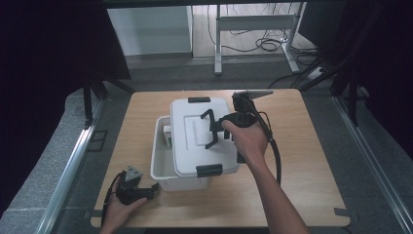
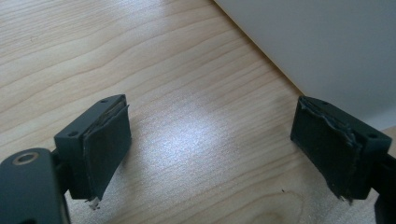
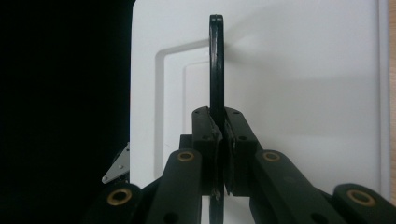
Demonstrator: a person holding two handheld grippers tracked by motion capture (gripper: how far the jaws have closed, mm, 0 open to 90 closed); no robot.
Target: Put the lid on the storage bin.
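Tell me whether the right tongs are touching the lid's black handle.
Touching. The right gripper view shows the right tongs shut on the black handle, both pads pressed against it above the white lid.

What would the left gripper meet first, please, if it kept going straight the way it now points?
Probably the white storage box: the left gripper lies open on the wooden table, and the box's wall rises just ahead to one side; depth is unclear.

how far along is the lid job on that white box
Done: the right gripper is shut on the lid's black handle, and the white lid sits skewed to one side of the box, leaving it partly uncovered. In hand: shifting the lid. Left: seating or removing it; the black latches aren't fastened. The left gripper rests open on the table.
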